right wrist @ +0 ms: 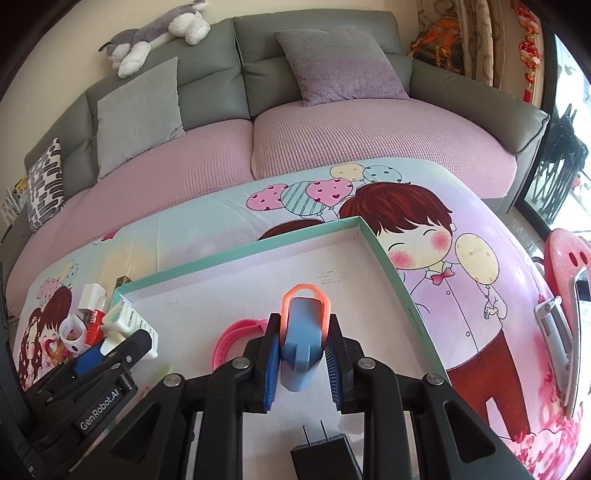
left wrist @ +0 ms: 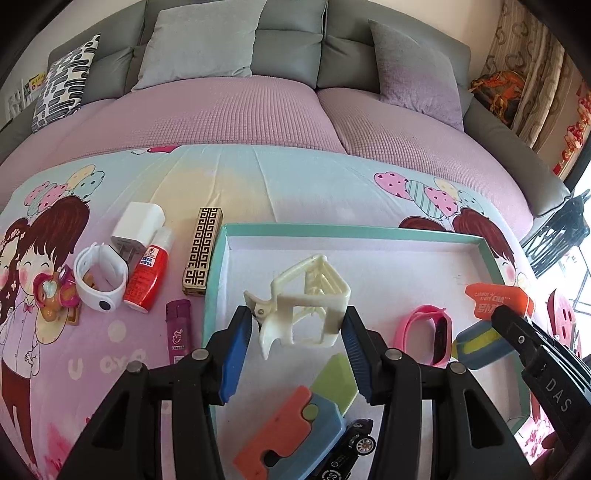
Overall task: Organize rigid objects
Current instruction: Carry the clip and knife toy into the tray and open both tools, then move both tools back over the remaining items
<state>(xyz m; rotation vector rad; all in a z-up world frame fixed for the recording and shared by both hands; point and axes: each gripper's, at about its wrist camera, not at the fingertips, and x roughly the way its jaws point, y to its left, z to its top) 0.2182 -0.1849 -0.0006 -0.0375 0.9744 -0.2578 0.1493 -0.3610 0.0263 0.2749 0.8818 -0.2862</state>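
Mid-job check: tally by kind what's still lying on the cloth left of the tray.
White wristband: 1
White charger plug: 1
Red bottle: 1
Purple lighter: 1
Gold-patterned case: 1
Pink toy: 1
Total: 6
Held, not counted: white clip in the left gripper, blue-orange toy in the right gripper.

Beyond the fingers stands a grey sofa [right wrist: 317,44] with pink-covered seats, cushions [left wrist: 201,40] and a plush husky [right wrist: 159,31]. Right of them, patterned curtains [left wrist: 532,74] and a bright window [right wrist: 576,122].
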